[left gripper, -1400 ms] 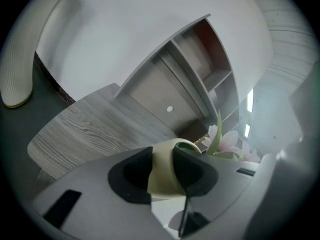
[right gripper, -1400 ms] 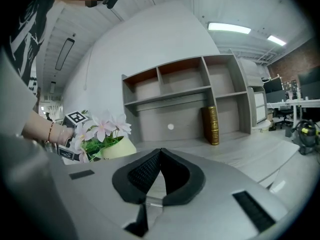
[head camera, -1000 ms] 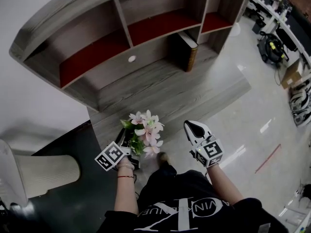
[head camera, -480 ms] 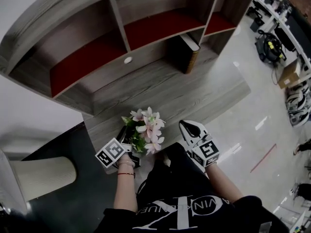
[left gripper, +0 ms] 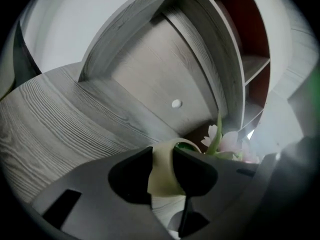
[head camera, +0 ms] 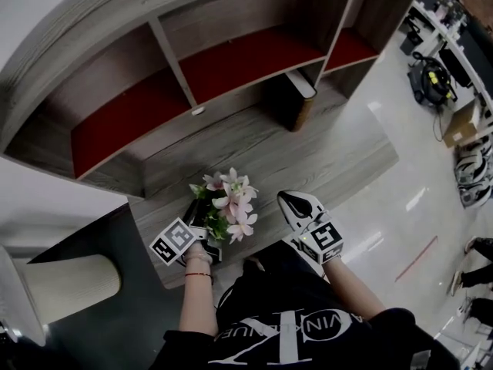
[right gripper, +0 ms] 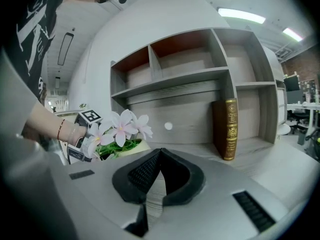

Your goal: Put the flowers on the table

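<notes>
Head view looks down on a grey wood surface [head camera: 308, 156]. A shelf [head camera: 131, 21] with red insides sits at the back of it. A brown book [head camera: 302, 99] stands upright on the surface, right against one of the shelf's side boards. A small white dot [head camera: 199, 111] is on the back board.

The left gripper [head camera: 202, 216] holds a cream pot [left gripper: 162, 171]. Pink and white flowers [head camera: 231, 203] with green leaves stick up out of it. In the left gripper view the two black fingers [left gripper: 130, 176] are closed on the pot's wall, one on each side, with the rim poking up between them. The pot is over the front edge of the surface, near its left end. I cannot tell if the pot touches the wood.

The right gripper [head camera: 286, 201] is just to the right of the flowers and does not touch them. In the right gripper view its fingers [right gripper: 142, 174] meet at the tips and hold nothing. It points at the shelf, with the book ahead on the right and the flowers off to the left. A thin red band [head camera: 199, 277] is on the left wrist. A shiny floor [head camera: 400, 199] lies to the right of the surface.
</notes>
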Available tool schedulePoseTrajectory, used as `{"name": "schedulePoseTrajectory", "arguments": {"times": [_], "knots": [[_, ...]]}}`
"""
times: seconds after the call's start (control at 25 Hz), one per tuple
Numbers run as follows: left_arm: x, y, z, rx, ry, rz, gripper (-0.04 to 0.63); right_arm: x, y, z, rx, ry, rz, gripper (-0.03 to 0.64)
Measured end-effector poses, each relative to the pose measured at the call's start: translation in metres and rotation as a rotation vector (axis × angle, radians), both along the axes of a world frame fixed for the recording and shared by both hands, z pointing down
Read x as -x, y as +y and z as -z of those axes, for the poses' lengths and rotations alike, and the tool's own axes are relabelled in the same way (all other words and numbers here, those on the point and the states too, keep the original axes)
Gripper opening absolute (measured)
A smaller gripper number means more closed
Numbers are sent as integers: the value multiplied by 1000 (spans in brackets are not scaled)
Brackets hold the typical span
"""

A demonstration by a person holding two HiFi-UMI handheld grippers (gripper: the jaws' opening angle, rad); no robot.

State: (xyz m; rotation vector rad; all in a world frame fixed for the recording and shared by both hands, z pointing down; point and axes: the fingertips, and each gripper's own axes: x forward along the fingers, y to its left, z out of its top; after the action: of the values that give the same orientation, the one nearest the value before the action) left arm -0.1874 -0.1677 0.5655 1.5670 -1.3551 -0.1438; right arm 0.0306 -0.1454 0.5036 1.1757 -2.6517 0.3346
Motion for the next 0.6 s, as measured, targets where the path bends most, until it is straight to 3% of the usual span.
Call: {"name": "schedulePoseTrajectory", "arguments": {"times": [0.4,0.6], "knots": [[-2,1,11,25,-1,-9,127,7,1,13,17,-49,-10,9],[-6,5,5,44,47,43,127,10,13,10,30,-71,0,9]]}}
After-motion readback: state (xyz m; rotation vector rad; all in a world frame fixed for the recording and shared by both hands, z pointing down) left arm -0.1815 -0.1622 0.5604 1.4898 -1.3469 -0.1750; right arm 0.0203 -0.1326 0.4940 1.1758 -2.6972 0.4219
